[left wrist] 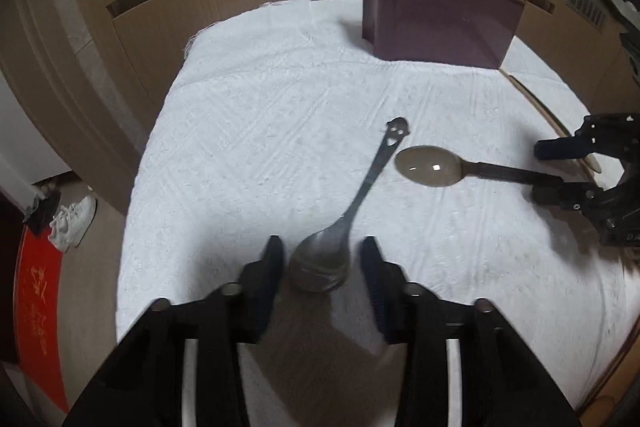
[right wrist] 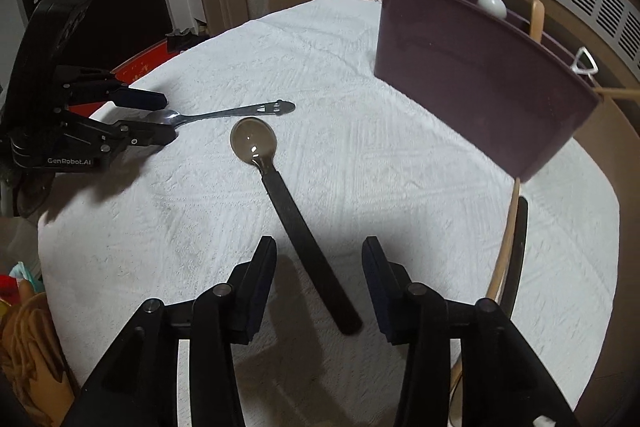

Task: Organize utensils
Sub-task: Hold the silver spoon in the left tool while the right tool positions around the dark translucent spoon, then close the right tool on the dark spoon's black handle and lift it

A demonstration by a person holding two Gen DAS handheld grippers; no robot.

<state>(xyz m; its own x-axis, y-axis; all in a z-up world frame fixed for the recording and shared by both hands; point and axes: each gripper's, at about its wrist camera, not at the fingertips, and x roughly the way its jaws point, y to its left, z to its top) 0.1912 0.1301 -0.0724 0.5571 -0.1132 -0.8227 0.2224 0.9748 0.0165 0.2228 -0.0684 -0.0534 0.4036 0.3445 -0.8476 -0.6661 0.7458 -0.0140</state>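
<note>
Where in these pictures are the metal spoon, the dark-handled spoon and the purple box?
metal spoon (left wrist: 320,267): left wrist view, on its bowl.
dark-handled spoon (right wrist: 304,239): right wrist view, midway along its handle.
purple box (right wrist: 476,79): right wrist view, on its front wall.

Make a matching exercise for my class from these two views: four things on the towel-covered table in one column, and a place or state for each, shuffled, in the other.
Things
1. metal spoon
2. dark-handled spoon
3. purple holder
4. white towel

Places or states
A. covers the tabletop
B. stands upright at the far side, with utensils in it
C. bowl lies between the left claw's fingers
D. handle lies between the right claw's fingers

Pairs: 1-C, 2-D, 3-B, 4-A
</note>
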